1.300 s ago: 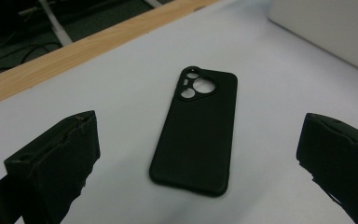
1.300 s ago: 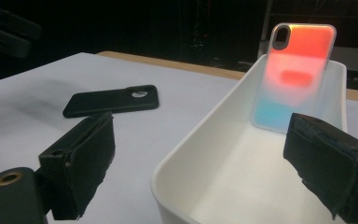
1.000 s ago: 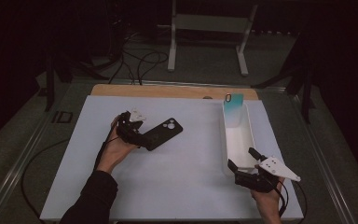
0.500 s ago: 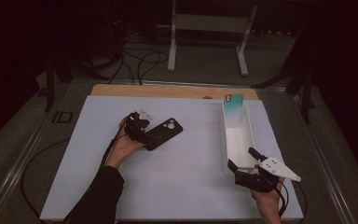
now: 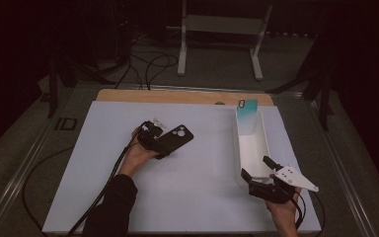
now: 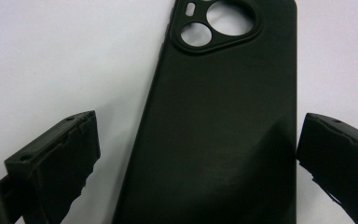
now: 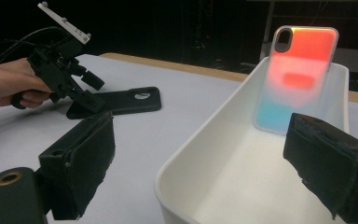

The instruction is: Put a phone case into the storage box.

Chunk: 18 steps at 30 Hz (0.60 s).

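Phone case (image 6: pixel 223 126), black, lies flat mid-worktop, its long axis running straight out between the released left claw (image 6: pixel 198 154) jaws; released right claw (image 5: pixel 259 170) waits at the white bin (image 5: pixel 264 148) near the right edge.

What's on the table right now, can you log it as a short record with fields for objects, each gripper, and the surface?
surface: white table top
black phone case: flat on the table, camera cutouts up
white bin: right side, open top
colourful phone case: leaning upright against the bin's far wall
left gripper: open, jaws straddling the black case's near end
right gripper: open, at the bin's near end
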Tool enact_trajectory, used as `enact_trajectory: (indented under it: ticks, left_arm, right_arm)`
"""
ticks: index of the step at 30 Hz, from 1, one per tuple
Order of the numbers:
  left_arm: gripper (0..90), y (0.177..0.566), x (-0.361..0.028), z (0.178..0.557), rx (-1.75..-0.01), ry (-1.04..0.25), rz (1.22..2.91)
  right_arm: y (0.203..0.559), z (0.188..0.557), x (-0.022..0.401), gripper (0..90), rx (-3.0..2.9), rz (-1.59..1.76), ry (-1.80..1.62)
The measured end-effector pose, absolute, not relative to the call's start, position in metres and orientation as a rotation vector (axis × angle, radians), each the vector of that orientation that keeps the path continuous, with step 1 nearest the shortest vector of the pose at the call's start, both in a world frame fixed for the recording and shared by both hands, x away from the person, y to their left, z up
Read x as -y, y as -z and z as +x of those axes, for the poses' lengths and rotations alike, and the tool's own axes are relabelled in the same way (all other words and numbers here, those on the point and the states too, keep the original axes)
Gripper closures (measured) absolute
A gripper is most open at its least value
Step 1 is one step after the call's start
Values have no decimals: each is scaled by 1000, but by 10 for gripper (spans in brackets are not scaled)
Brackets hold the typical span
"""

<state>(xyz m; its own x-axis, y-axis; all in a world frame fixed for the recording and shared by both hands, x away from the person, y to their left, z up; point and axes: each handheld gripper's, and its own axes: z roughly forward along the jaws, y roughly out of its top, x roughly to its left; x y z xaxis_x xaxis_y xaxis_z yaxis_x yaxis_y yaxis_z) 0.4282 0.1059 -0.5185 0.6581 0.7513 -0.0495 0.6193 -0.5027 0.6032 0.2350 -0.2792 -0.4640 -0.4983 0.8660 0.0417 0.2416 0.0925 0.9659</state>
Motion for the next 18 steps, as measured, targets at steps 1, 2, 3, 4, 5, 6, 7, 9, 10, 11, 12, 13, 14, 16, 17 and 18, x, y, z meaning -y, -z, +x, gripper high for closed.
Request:
enact_trajectory:
  ticks: [1, 2, 3, 4, 5, 6, 7, 9, 10, 11, 12, 13, 14, 16, 17, 18]
  left_arm:
    - [0, 518, -106, 428, -1058, -292, 2283]
    - [0, 519, -105, 429, -1056, -284, 2292]
    - [0, 519, -104, 429, -1054, -284, 2299]
    - [4, 520, -102, 429, -1042, -284, 2322]
    - [14, 522, -101, 428, -1034, -284, 2347]
    - [14, 522, -99, 428, -1023, -296, 2362]
    - [13, 522, -99, 428, -1023, -296, 2364]
    - [27, 521, -100, 428, -1024, -289, 2374]
    - [34, 520, -100, 428, -1024, -287, 2384]
    - [39, 519, -100, 428, -1021, -280, 2394]
    - [49, 519, -100, 428, -1022, -277, 2400]
    - [58, 518, -100, 428, -1022, -271, 2411]
    - [69, 517, -100, 428, -1025, -267, 2420]
    - [90, 516, -99, 427, -1036, -262, 2429]
    - [97, 515, -98, 427, -1042, -262, 2434]
    - [99, 515, -97, 427, -1051, -259, 2437]
  right_arm:
    - [464, 235, 279, 90, -1811, 1087, -1430]
    - [464, 235, 279, 89, -1812, 1088, -1430]
    - [464, 235, 279, 90, -1812, 1089, -1432]
    - [464, 235, 279, 89, -1812, 1088, -1432]
    - [464, 235, 279, 89, -1812, 1087, -1430]
    - [464, 235, 279, 89, -1811, 1087, -1430]
    - [464, 235, 279, 89, -1812, 1086, -1431]
    - [464, 235, 279, 89, -1811, 1087, -1432]
    - [464, 235, 280, 90, -1812, 1089, -1431]
    - [464, 235, 280, 89, -1811, 1092, -1431]
    - [464, 235, 280, 89, -1810, 1092, -1431]
    - [464, 235, 280, 89, -1811, 1091, -1430]
    - [464, 235, 280, 89, -1810, 1092, -1430]
    - [464, 235, 280, 89, -1810, 1093, -1430]
    - [464, 235, 279, 90, -1811, 1092, -1429]
    - [464, 235, 279, 90, -1812, 1091, -1429]
